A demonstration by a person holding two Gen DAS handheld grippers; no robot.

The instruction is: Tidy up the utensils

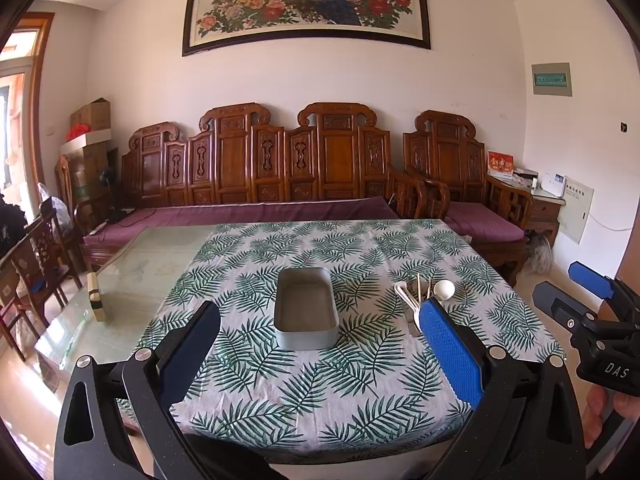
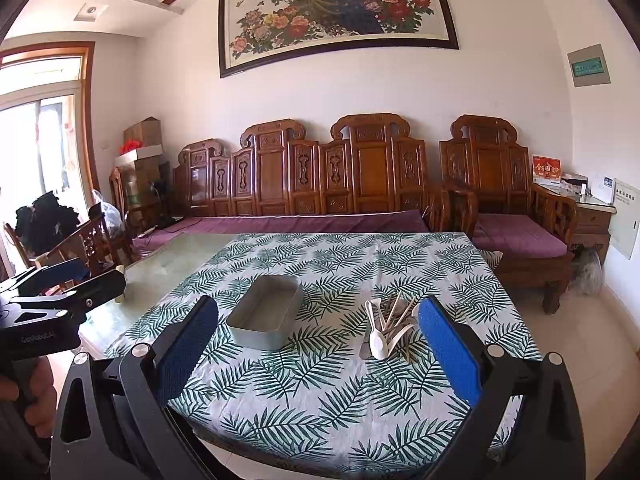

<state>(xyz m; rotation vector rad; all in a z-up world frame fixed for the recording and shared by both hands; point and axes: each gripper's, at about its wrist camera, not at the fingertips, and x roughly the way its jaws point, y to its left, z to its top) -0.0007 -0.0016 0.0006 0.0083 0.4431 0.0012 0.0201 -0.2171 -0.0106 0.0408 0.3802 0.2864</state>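
Note:
A grey metal tray (image 1: 306,314) stands empty on the leaf-print tablecloth; it also shows in the right wrist view (image 2: 265,312). To its right lies a pile of utensils (image 1: 420,294): white spoons, wooden chopsticks and metal pieces, also seen in the right wrist view (image 2: 390,326). My left gripper (image 1: 320,344) is open and empty, held above the near table edge, facing the tray. My right gripper (image 2: 318,344) is open and empty, near the table's front edge, with the utensil pile just ahead between its fingers. Each gripper shows at the edge of the other's view.
The tablecloth (image 1: 328,392) covers the right part of a glass-topped table (image 1: 132,280). A small block (image 1: 96,296) stands at the table's left edge. A carved wooden sofa (image 1: 280,168) stands behind the table, and wooden chairs (image 1: 36,272) to the left.

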